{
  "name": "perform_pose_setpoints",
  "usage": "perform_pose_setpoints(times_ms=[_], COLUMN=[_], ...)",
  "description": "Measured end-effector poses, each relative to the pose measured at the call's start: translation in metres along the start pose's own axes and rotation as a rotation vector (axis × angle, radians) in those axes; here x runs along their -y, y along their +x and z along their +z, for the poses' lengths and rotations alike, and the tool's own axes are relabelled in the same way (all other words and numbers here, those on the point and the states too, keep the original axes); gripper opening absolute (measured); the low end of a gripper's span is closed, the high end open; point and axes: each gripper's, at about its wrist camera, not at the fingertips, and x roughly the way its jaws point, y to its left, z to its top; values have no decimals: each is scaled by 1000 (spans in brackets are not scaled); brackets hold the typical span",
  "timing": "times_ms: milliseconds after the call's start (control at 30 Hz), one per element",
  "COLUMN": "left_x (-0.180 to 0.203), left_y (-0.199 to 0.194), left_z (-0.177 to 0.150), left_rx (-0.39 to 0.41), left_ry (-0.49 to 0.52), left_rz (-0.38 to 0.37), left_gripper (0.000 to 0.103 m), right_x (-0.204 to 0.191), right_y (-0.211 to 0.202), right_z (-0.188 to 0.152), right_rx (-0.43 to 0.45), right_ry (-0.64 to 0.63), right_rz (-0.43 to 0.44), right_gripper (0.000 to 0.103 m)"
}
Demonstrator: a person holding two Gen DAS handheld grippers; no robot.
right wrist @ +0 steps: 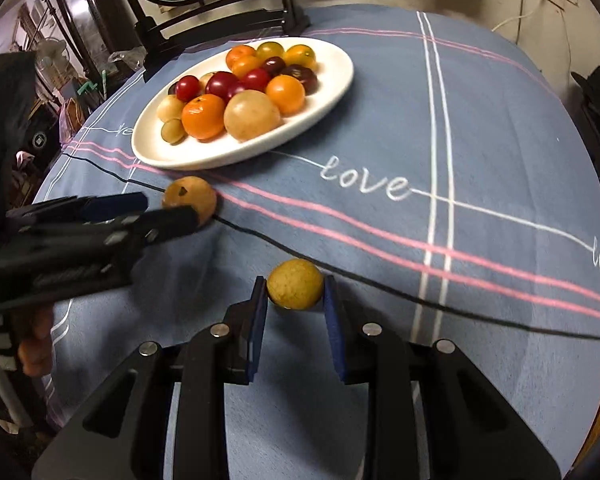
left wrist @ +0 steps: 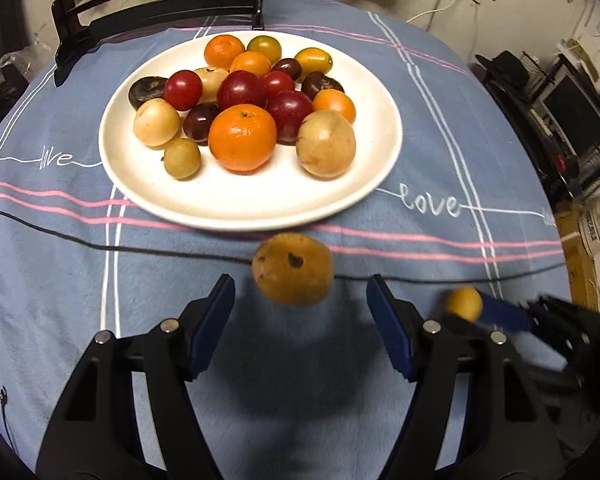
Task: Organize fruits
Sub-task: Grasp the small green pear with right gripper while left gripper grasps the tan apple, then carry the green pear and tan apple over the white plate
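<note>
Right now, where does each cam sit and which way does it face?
Left wrist: on the left hand-held gripper, facing the plate; own open fingers flank a brown fruit; right hand-held gripper at the right edge.
Right wrist: on the right hand-held gripper, clamping a small yellow fruit; left hand-held gripper shows at left.
Shared: plate, both loose fruits, tablecloth.

Plate (left wrist: 148, 184) of fruit (left wrist: 243, 137) on tablecloth (left wrist: 440, 160); loose fruit (left wrist: 293, 269) just before plate; cable (left wrist: 100, 246) runs between them.
</note>
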Motion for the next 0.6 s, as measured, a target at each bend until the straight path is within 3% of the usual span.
perform_pose_setpoints(times_ms=[67, 100, 133, 167, 467, 600], left_x=[0, 1, -1, -2, -12, -19], left_y=[6, 8, 10, 12, -2, -13], left_z=[4, 5, 6, 7, -7, -19], left_rx=[-1, -5, -9, -19, -21, -27], left_ry=[-8, -7, -6, -7, 15, 34], left_rz=[17, 20, 21, 17, 2, 36], left_gripper=[68, 63, 51, 47, 47, 47], right_x=[2, 3, 3, 3, -10, -22], right_y=[-1, -1, -1, -1, 1, 1], right_z=[-1, -1, -1, -1, 2, -1], right_rx=[1, 1, 2, 3, 9, 4], right_ry=[5, 6, 7, 6, -2, -5], right_rz=[6, 11, 14, 16, 34, 42], right_gripper=[28, 28, 28, 28, 28, 28])
